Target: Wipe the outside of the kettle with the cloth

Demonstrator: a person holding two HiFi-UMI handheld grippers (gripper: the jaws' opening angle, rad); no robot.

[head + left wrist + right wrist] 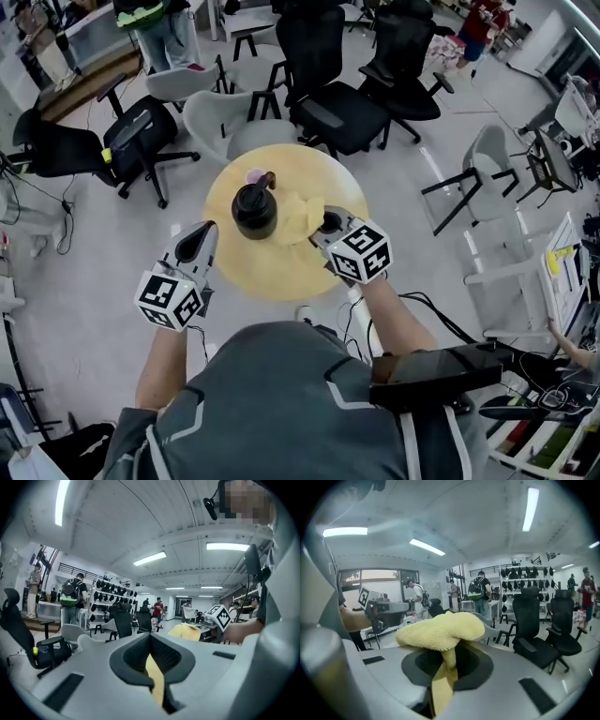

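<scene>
My right gripper [329, 225] clamped on the yellow cloth [298, 217] over the round table's [272, 277] right half, black kettle [254, 210] left of middle, my left gripper [198, 243] pressed together by the left edge, chairs [330, 105] at the far edge, floor [84, 272] open at both sides.

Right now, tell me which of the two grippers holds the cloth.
The right gripper: the yellow cloth is pinched between its jaws and bunches above them. The left gripper has its jaws shut together with no cloth in them.
</scene>
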